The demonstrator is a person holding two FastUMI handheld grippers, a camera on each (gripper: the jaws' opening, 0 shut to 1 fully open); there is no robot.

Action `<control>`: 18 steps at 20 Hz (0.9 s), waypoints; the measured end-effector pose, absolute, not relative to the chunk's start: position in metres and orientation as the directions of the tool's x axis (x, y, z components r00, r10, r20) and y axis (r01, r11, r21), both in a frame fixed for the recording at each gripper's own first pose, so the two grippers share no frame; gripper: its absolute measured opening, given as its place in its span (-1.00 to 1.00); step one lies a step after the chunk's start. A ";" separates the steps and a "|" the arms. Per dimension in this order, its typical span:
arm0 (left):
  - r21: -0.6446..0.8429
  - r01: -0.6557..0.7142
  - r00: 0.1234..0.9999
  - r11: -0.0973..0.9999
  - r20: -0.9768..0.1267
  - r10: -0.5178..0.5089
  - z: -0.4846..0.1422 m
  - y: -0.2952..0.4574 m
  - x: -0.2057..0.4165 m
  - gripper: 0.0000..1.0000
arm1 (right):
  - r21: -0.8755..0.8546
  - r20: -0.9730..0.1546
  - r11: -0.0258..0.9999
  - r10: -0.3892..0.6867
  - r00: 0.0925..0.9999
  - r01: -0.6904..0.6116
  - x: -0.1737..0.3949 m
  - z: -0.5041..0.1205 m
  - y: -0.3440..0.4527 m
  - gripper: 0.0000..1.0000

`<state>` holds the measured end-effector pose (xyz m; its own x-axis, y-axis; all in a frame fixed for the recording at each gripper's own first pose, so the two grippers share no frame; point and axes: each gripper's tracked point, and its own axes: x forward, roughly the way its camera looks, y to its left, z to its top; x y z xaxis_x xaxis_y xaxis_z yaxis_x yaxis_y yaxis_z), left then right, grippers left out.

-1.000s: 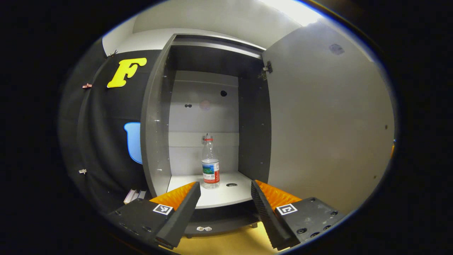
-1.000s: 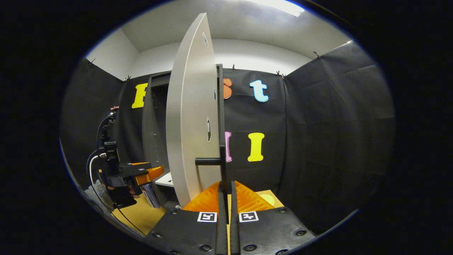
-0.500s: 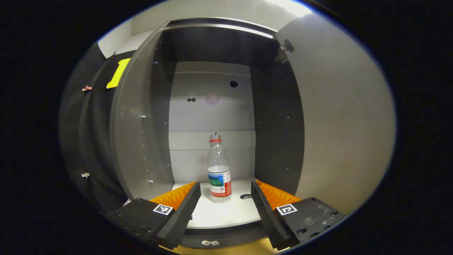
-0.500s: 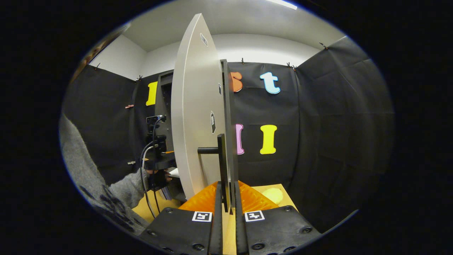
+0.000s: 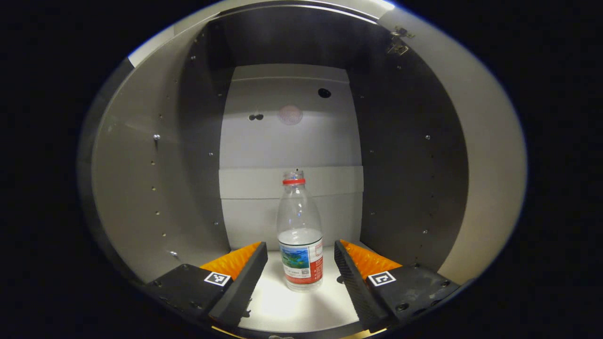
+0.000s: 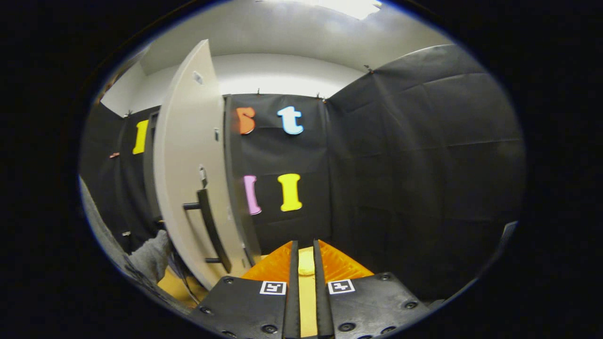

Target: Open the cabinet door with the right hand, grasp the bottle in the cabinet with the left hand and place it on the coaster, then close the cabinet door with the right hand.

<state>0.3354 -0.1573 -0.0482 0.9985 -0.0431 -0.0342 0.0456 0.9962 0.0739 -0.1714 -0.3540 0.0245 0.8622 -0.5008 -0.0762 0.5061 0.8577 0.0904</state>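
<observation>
Left gripper point(image 5: 300, 263) at the bottle point(image 5: 300, 233), fingers apart; right gripper point(image 6: 304, 263) nearly closed on nothing, beside the open cabinet door point(image 6: 188, 165).

The bottle stands upright between and just beyond the left fingertips; likely light, thin-walled, slippery: grip the labelled lower body.

No wording can be read anywhere. The bottle point(image 5: 300, 235) in the cabinet point(image 5: 292, 141) wears a label point(image 5: 301, 263) with a landscape picture, a red band and a small square code, but its print is too small to make out. Each gripper body carries square black-and-white markers point(image 5: 217, 278), patterns and not letters. On the cabinet door point(image 6: 188, 179) sit two small stickers point(image 6: 202, 175), possibly printed, too blurred to tell.
</observation>
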 end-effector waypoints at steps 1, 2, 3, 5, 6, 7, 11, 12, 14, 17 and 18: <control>0.081 0.045 0.998 0.996 -0.044 -0.042 -0.051 -0.154 0.342 0.80 | 0.088 -0.056 0.840 -0.532 0.845 0.535 -0.175 0.028 -0.363 -0.58; 0.085 0.046 0.998 0.995 -0.048 -0.042 -0.054 -0.153 0.349 0.81 | 0.096 -0.039 0.836 -0.540 0.841 0.541 -0.176 0.031 -0.364 -0.58; 0.084 0.048 0.997 0.995 -0.056 -0.044 -0.058 -0.154 0.354 0.82 | 0.097 -0.031 0.822 -0.561 0.827 0.561 -0.177 0.033 -0.370 -0.24; 0.076 0.052 0.996 0.996 -0.072 -0.046 -0.064 -0.157 0.362 0.80 | 0.056 -0.022 0.788 -0.613 0.789 0.614 -0.175 0.029 -0.387 0.44; 0.074 0.052 0.996 0.996 -0.079 -0.046 -0.066 -0.157 0.366 0.80 | 0.031 -0.017 0.769 -0.638 0.770 0.638 -0.178 0.030 -0.395 0.77; 0.075 0.052 0.995 0.996 -0.083 -0.046 -0.068 -0.156 0.370 0.80 | 0.007 -0.014 0.759 -0.651 0.759 0.651 -0.179 0.029 -0.400 0.87; 0.067 0.047 0.995 0.997 -0.090 -0.041 -0.070 -0.158 0.386 0.80 | -0.025 0.006 0.744 -0.668 0.744 0.668 -0.174 0.033 -0.412 0.95; 0.059 0.042 0.995 0.997 -0.092 -0.037 -0.071 -0.157 0.391 0.80 | -0.016 0.007 0.747 -0.665 0.747 0.665 -0.171 0.034 -0.413 0.95; 0.043 0.028 0.994 0.999 -0.103 -0.023 -0.075 -0.154 0.401 0.80 | -0.009 0.007 0.747 -0.665 0.747 0.665 -0.167 0.035 -0.415 0.95; 0.042 0.007 0.992 0.999 -0.126 -0.002 -0.086 -0.150 0.414 0.80 | -0.009 -0.001 0.759 -0.651 0.759 0.651 -0.163 0.033 -0.418 0.95; 0.044 0.008 0.993 0.999 -0.121 -0.002 -0.086 -0.150 0.418 0.80 | -0.011 -0.007 0.762 -0.648 0.762 0.648 -0.162 0.031 -0.418 1.00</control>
<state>0.4182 -0.1495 -0.0864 0.9927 -0.0022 -0.1206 0.0076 0.9990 0.0438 -0.1624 -0.4182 0.0315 0.7617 -0.6478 -0.0073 0.6478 0.7618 -0.0110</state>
